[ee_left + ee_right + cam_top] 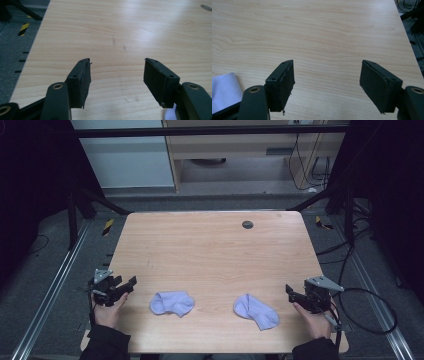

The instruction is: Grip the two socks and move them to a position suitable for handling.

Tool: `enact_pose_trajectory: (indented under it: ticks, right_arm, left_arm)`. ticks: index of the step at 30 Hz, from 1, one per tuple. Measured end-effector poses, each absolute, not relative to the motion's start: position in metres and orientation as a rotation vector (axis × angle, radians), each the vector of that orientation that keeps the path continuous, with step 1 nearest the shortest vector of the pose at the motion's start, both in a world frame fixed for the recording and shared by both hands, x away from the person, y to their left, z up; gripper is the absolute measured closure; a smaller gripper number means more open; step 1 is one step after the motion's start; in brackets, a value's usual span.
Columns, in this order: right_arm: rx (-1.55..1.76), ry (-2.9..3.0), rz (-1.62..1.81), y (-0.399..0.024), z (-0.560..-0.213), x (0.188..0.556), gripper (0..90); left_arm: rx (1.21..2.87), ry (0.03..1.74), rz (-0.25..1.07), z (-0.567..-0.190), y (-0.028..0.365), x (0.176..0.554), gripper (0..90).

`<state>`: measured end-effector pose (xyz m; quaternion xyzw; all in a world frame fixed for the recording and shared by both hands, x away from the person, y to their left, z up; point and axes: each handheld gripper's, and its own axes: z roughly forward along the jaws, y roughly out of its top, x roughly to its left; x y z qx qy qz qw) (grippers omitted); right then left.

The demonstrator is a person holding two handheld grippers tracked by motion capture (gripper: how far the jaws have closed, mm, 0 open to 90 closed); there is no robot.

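Observation:
Two pale lavender socks lie near the table's front edge. The left sock [172, 303] is bunched up; the right sock [255, 310] lies slanted, and a corner of it [223, 91] shows at the lower left of the right gripper view. My left gripper [129, 284] [117, 75] is held by a hand at the table's left edge, left of the left sock, open with only bare wood between its jaws. At the right edge, my right gripper [291, 291] [327, 80] sits to the right of the right sock, open with nothing held.
The light wooden table [210, 250] has a dark round grommet [247, 224] near its far edge. Metal rails, black frame legs and cables surround the table on the grey floor. A cable loops off the right gripper beyond the table's right edge.

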<state>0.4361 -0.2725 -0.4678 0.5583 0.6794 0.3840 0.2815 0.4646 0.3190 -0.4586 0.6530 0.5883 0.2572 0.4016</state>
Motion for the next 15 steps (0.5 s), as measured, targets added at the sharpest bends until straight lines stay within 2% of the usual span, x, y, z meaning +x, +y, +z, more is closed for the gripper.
enact_pose_trajectory:
  ticks: [15]
  right_arm:
    - [1.459, 1.902, 1.036, -0.254, -0.457, 0.425, 37.8]
  left_arm:
    - [1.712, 1.353, 0.585, -0.446, 0.274, 0.45, 40.6]
